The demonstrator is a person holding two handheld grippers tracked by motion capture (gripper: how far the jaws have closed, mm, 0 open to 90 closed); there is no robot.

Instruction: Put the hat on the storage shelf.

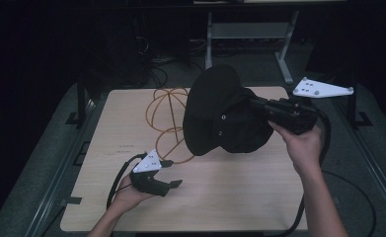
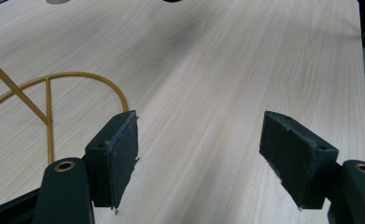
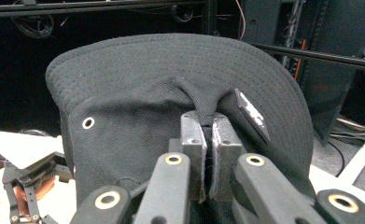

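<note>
The right gripper (image 3: 207, 140) is clenched on a pinch of fabric of the black bucket hat (image 1: 220, 113), holding it above the worktop (image 1: 230, 197). A small tag (image 3: 251, 114) on the hat carries pale marks too blurred to read. The left gripper (image 2: 201, 154) rests released near an orange wire frame (image 2: 49, 93).

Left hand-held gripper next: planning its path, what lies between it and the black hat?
In the high view, the orange wire frame on bare table.
</note>
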